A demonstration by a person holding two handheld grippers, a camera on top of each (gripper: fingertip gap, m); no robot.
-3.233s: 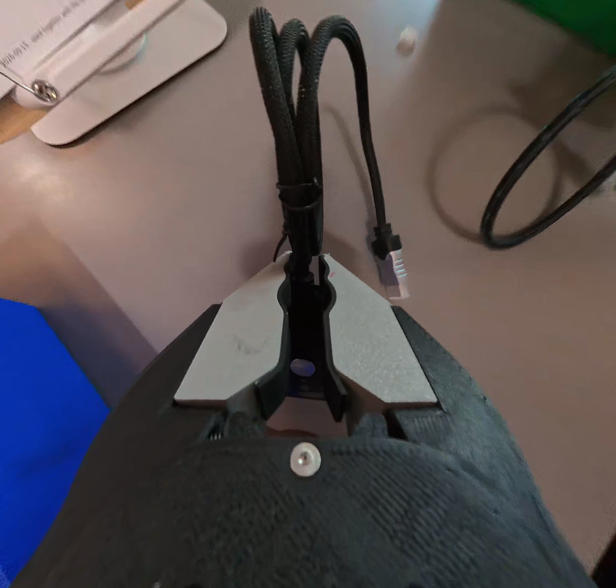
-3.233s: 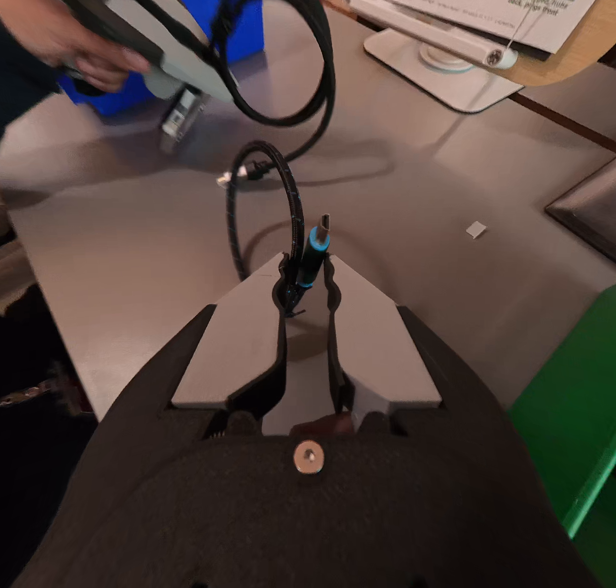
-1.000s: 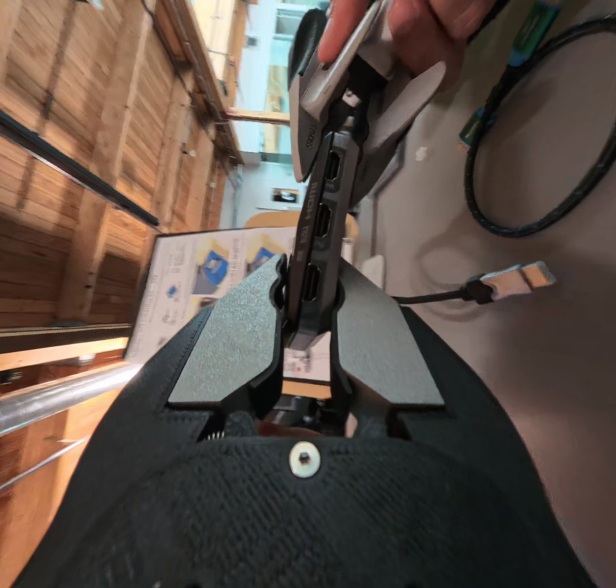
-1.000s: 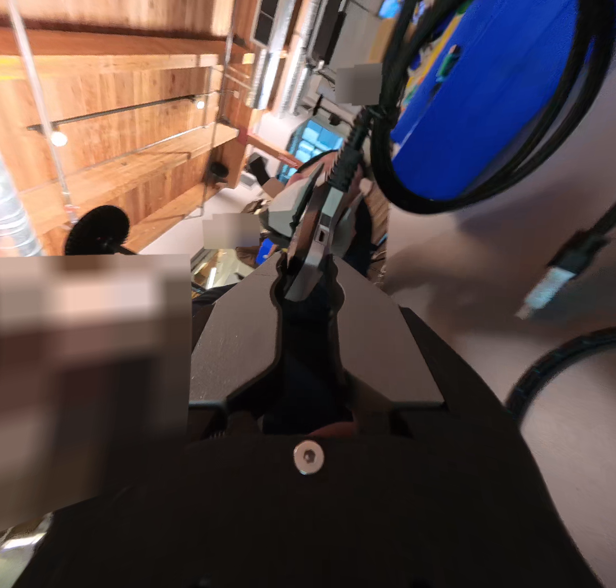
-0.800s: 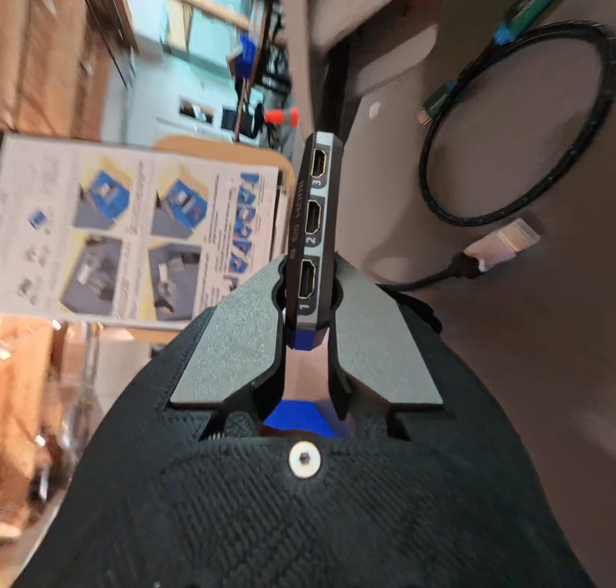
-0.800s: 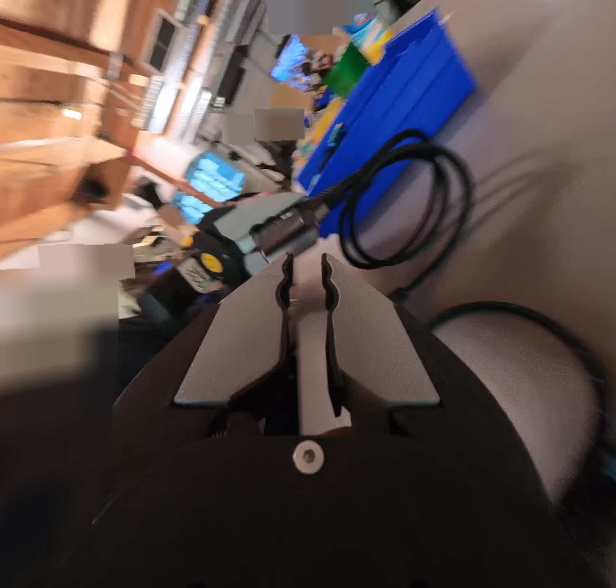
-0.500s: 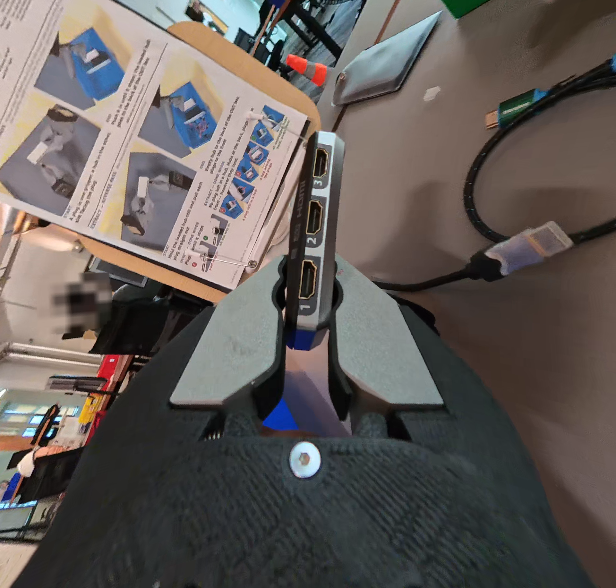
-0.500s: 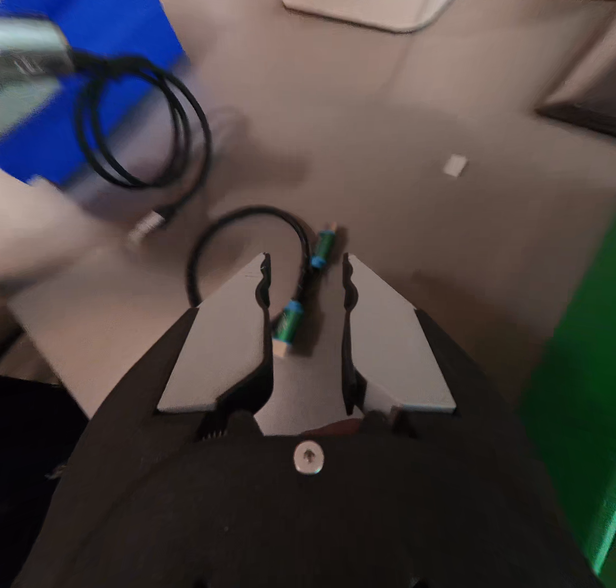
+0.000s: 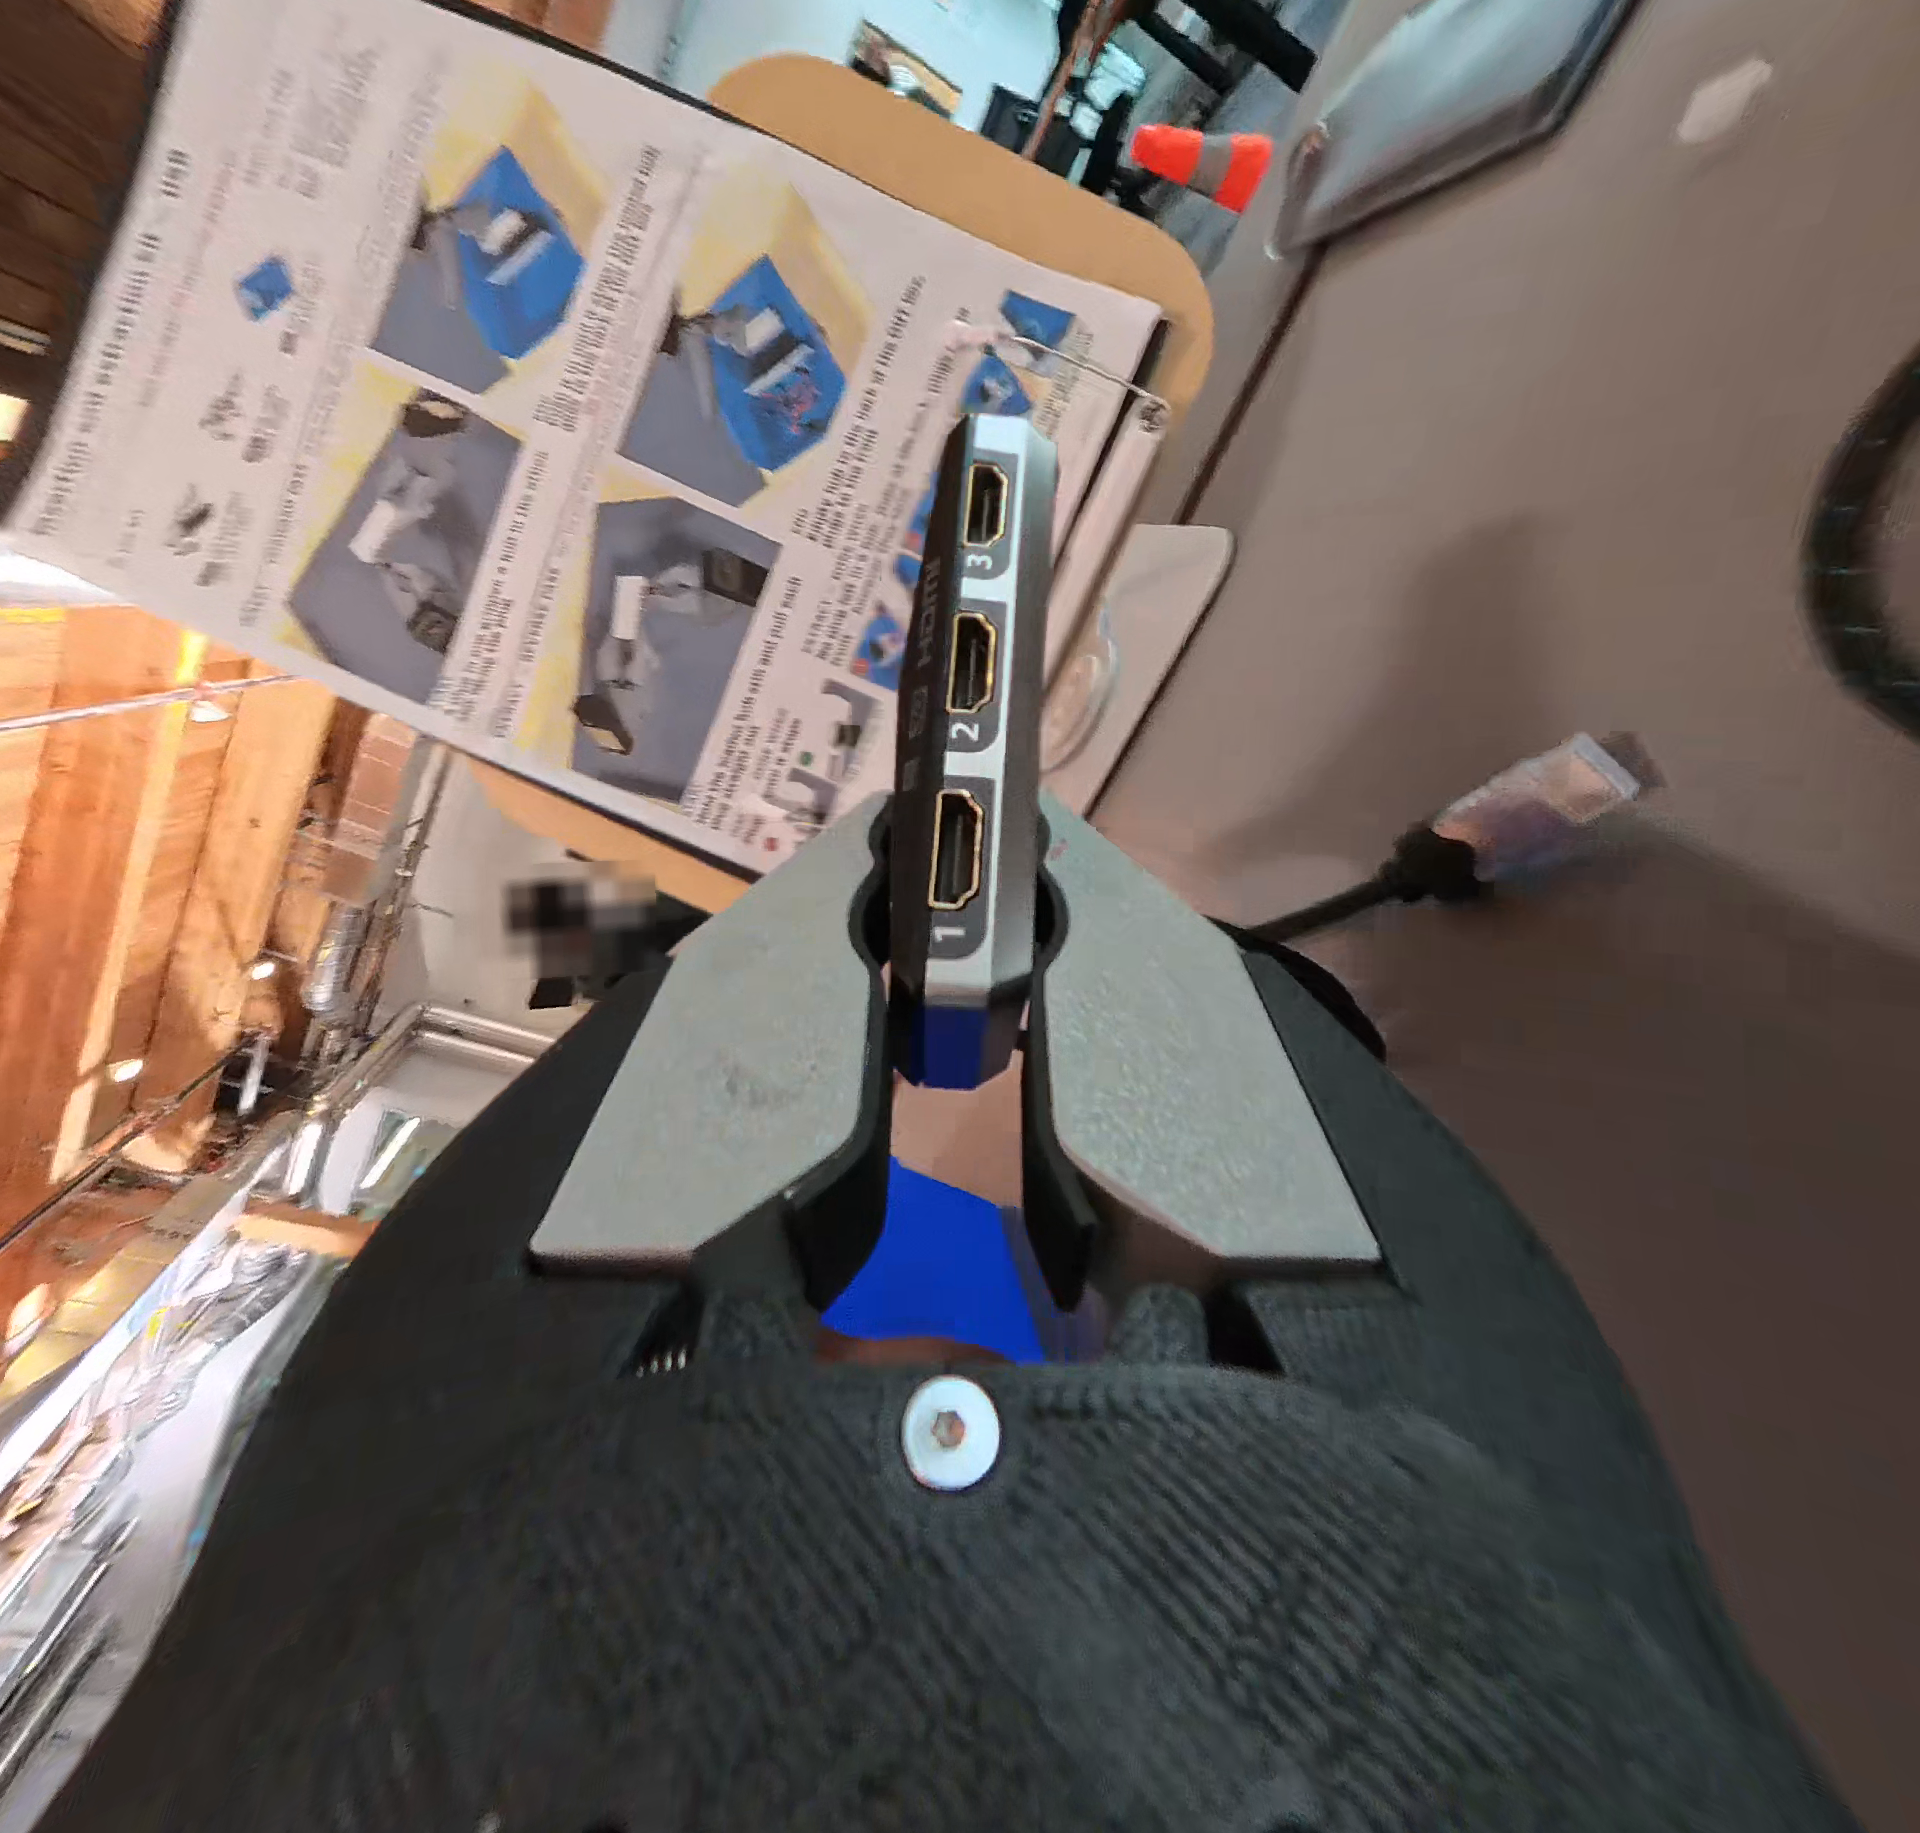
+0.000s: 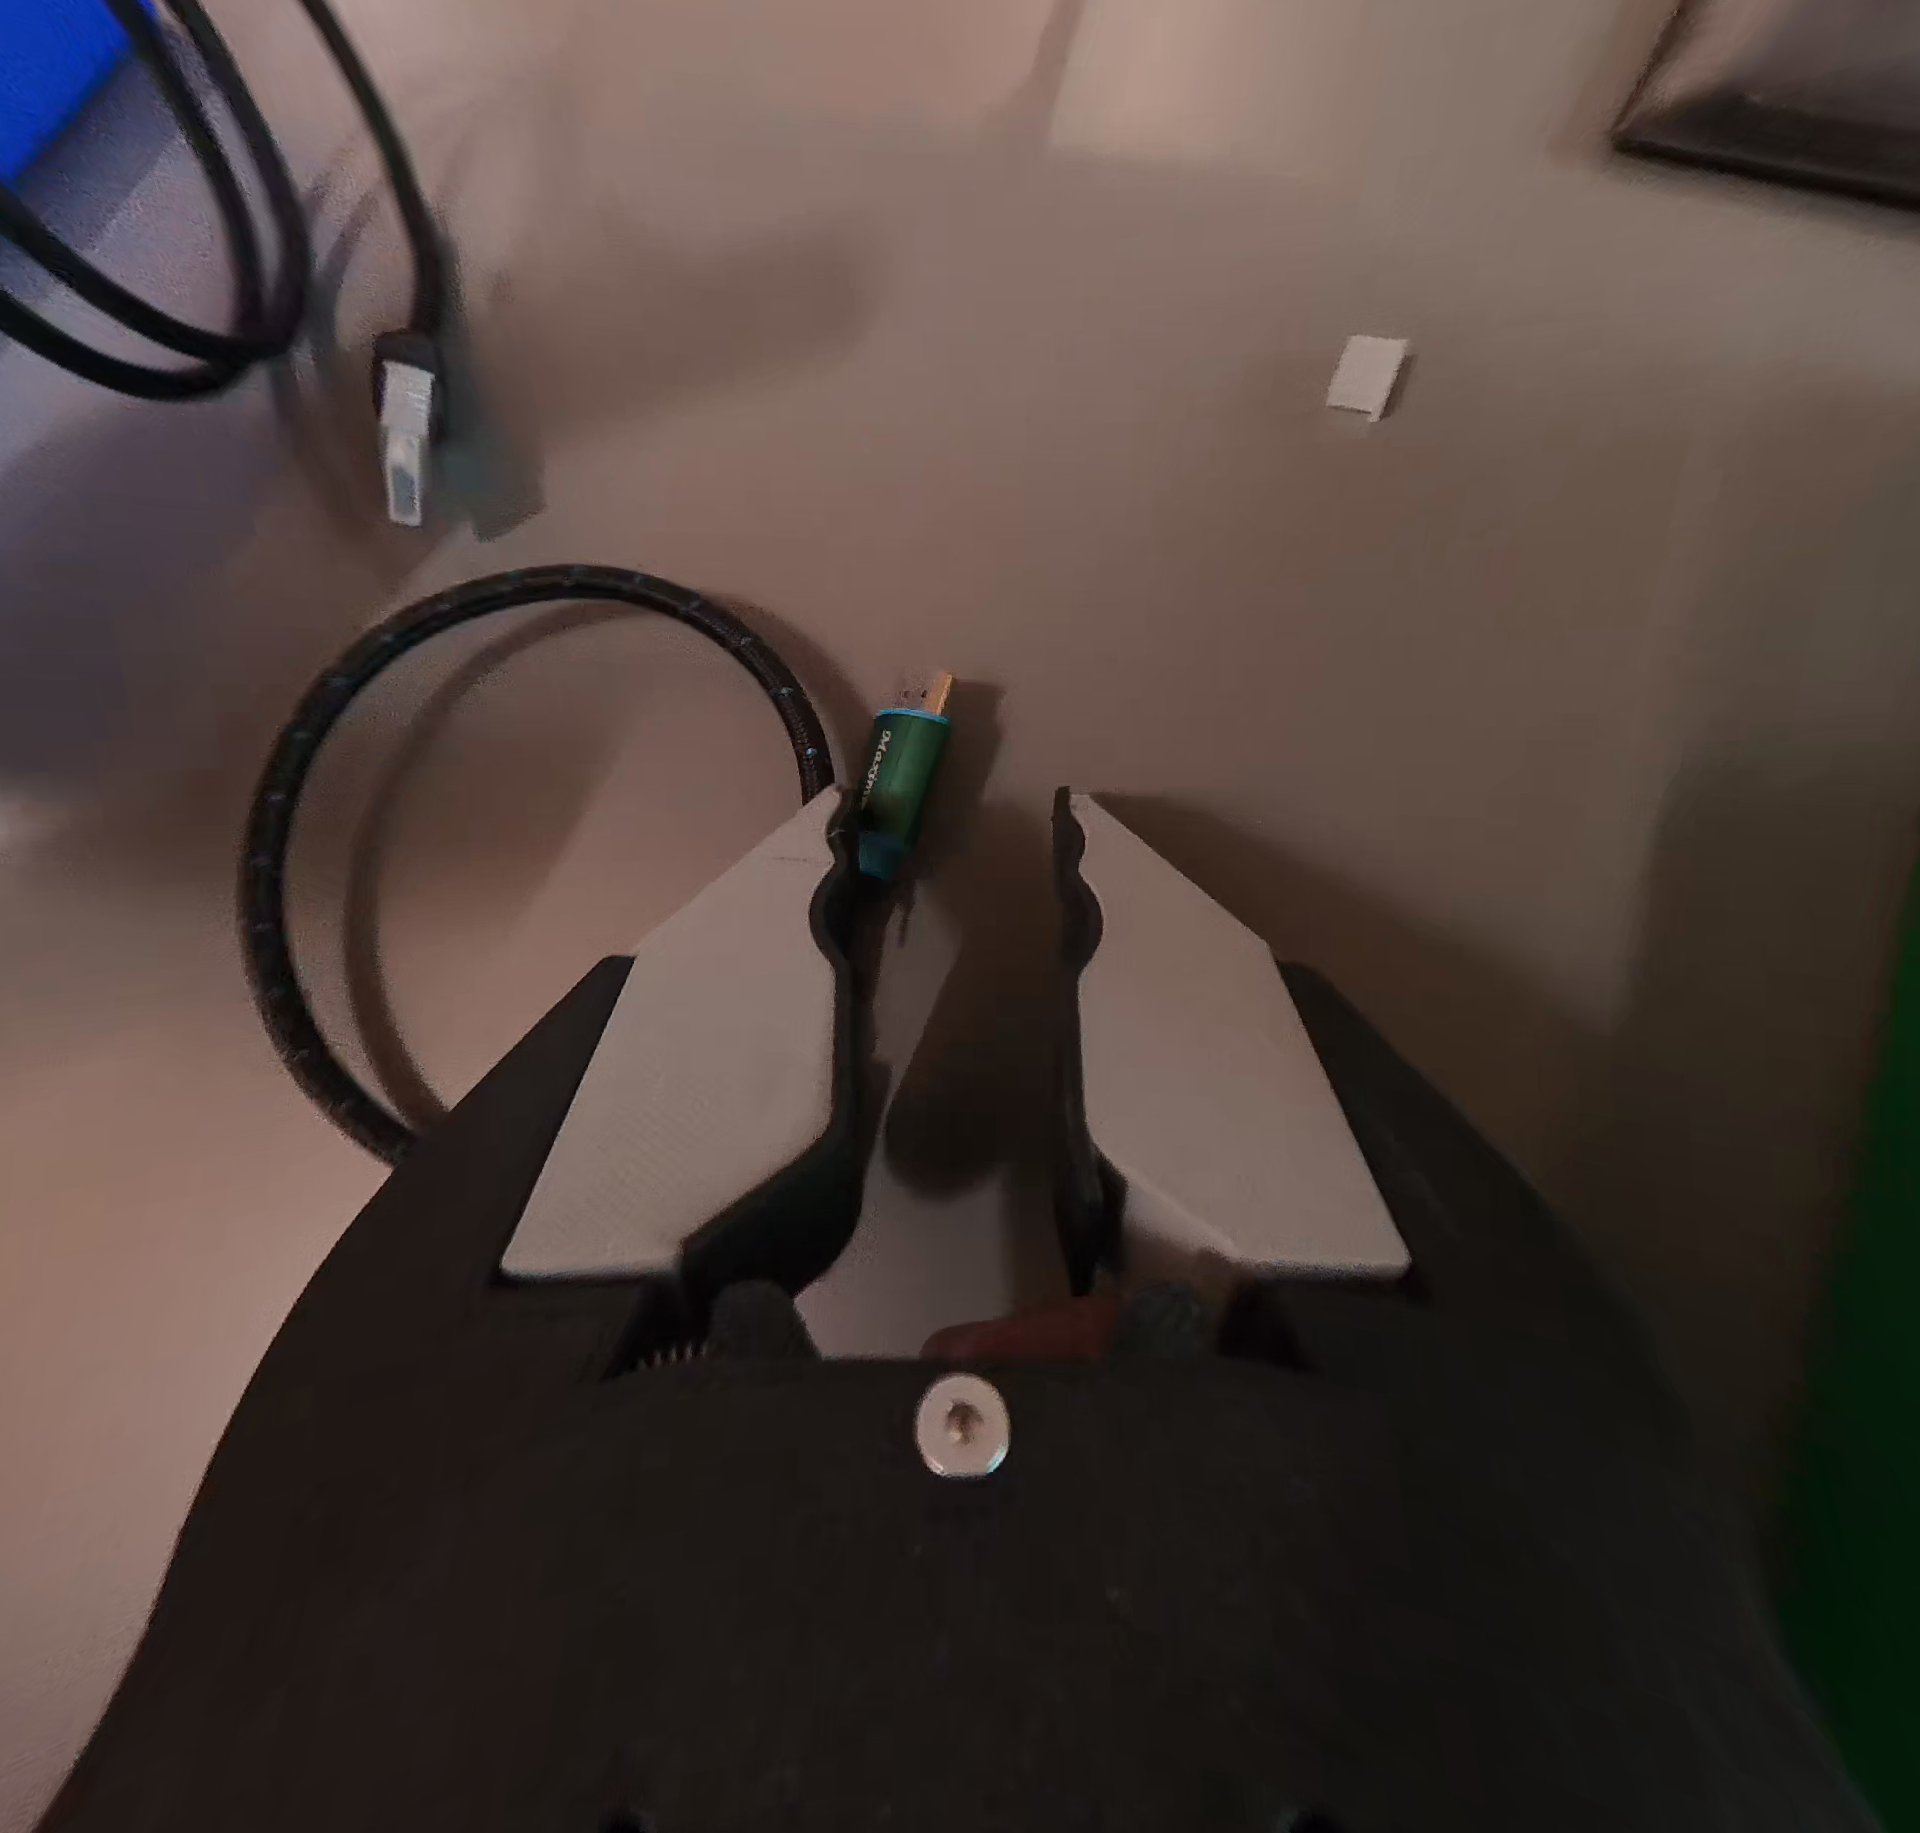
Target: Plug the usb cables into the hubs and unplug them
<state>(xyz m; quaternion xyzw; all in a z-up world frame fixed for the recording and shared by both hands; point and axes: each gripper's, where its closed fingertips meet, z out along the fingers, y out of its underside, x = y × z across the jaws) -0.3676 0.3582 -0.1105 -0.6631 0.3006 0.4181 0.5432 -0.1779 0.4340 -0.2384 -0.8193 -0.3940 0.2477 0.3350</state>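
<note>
Currently left gripper clamps a port hub; right gripper, jaws apart and empty, hangs over green plug mid-tabletop.

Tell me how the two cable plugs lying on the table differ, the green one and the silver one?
The green plug is teal-green with a gold tip, on a speckled braided cable; the silver plug is pale grey metal on a plain black cable. The green one lies right by the open right gripper; the silver one lies farther off. Both rest flat on the table.

Matt grey table; braided cable; glossy green plug, probably metal; satin metal-edged port box.
</note>
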